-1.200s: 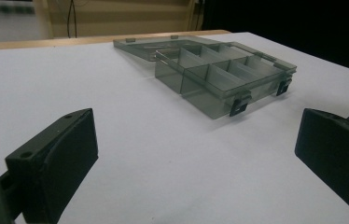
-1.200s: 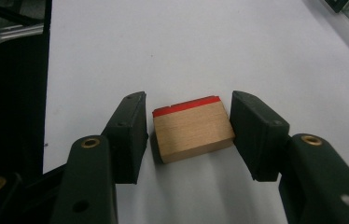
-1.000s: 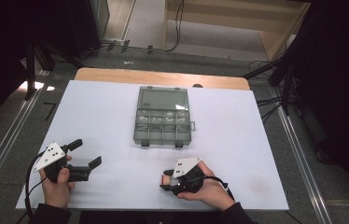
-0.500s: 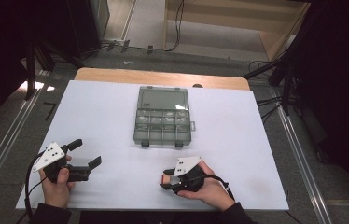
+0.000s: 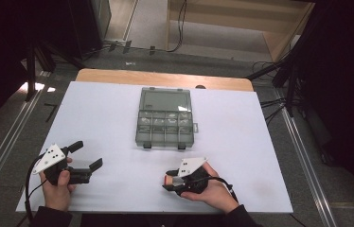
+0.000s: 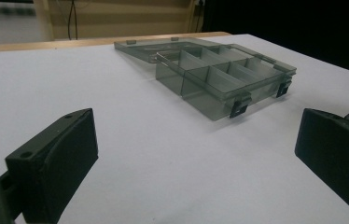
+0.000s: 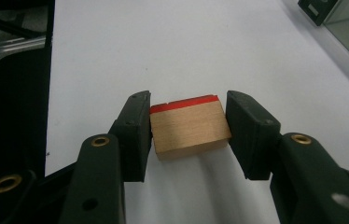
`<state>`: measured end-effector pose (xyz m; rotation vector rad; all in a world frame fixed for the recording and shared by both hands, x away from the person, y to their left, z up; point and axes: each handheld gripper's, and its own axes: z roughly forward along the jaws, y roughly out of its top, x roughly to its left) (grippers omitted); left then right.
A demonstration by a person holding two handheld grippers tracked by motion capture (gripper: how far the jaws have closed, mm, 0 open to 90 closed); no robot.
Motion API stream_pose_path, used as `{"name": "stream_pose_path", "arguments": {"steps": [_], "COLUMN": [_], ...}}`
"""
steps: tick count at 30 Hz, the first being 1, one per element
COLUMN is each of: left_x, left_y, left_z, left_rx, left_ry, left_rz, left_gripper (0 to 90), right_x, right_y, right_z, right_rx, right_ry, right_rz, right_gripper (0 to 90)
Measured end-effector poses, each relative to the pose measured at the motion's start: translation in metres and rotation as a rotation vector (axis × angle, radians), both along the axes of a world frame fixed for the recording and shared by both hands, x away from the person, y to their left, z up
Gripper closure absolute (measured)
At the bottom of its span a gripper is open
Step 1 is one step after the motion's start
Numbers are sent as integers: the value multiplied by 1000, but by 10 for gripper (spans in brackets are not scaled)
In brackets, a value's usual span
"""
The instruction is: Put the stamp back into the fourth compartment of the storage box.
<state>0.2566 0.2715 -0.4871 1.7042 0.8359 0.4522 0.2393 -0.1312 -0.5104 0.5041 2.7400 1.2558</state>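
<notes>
Right gripper: your right gripper (image 7: 189, 135) is clamped on a small pale wooden block with a red-painted far face (image 7: 189, 128); both black pads press its two side faces.
Block: it sits between the jaws, close above the white sheet near the front edge of the tabletop, right of centre; whether it touches the sheet you cannot tell. In the high view it shows as a reddish spot at the gripper's tip (image 5: 168, 179).
Left gripper: your left gripper (image 5: 86, 155) hangs released near the front left corner, jaws wide apart with nothing between them.
Key relation: the translucent grey plastic compartment box (image 5: 165, 127), lid folded open toward the far edge, lies at the middle of the tabletop. From the block it is ahead and a little to the right in the right gripper view, where its corner (image 7: 345, 18) shows at the top right. Your right hand is the nearer one.
Long axis: the block's longer side runs across the jaws.
Surface: a flat white sheet (image 5: 99, 118) over a wooden tabletop (image 5: 118, 75).
Room: dark surroundings, cables on a grey floor, light wooden furniture beyond the far edge.
</notes>
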Motion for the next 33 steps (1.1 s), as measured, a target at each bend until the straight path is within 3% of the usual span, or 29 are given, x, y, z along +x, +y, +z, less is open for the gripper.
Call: {"name": "stream_pose_path", "arguments": {"steps": [33], "left_x": [0], "left_y": [0], "left_z": [-2], "left_rx": [-1], "left_ry": [1], "left_rz": [4], "left_gripper": [0], "right_x": [8], "right_y": [-17], "right_z": [18], "right_rx": [62], "right_ry": [-1], "right_rz": [-55], "right_gripper": [507]}}
